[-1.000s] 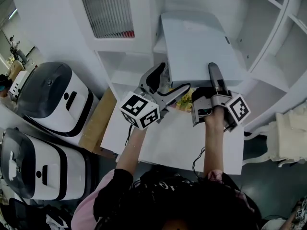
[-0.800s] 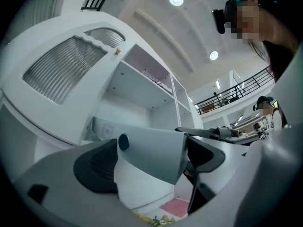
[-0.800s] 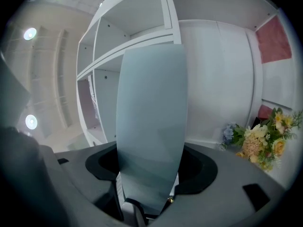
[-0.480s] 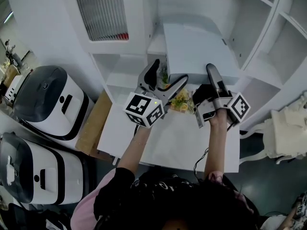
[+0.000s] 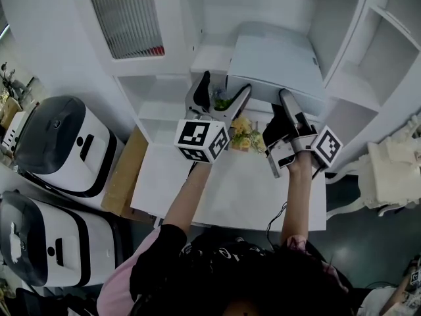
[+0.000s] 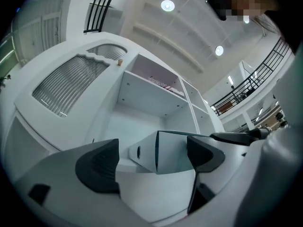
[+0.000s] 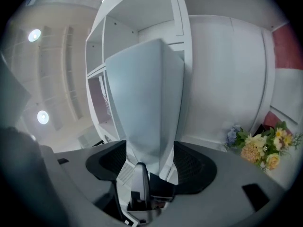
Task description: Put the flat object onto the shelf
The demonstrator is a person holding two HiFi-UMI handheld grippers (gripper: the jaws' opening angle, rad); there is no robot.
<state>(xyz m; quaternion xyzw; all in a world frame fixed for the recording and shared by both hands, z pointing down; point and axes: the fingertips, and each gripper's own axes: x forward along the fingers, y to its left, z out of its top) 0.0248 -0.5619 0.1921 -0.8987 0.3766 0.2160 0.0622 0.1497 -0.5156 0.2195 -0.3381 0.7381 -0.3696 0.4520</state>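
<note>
The flat object is a thin white box [image 5: 276, 61], lying nearly level with its far end inside a compartment of the white shelf unit [image 5: 209, 59]. My right gripper [image 5: 284, 104] is shut on the box's near edge; in the right gripper view the box [image 7: 142, 93] rises from between the jaws of this gripper [image 7: 150, 162]. My left gripper [image 5: 225, 85] is open at the box's near left corner. In the left gripper view that corner [image 6: 173, 152] shows between the spread jaws of the gripper [image 6: 151, 160], close to the right-hand one.
A bunch of artificial flowers [image 5: 243, 137] lies on the white table [image 5: 230, 189] under the grippers. Two white-and-grey appliances [image 5: 66, 137] [image 5: 46, 236] stand at the left beside a cardboard piece [image 5: 125, 176]. A ribbed door panel [image 5: 128, 15] is at the shelf's upper left.
Both grippers and the box have moved away from me toward the shelf, and the box now reaches deeper into the compartment. The left gripper has risen to the box's left corner.
</note>
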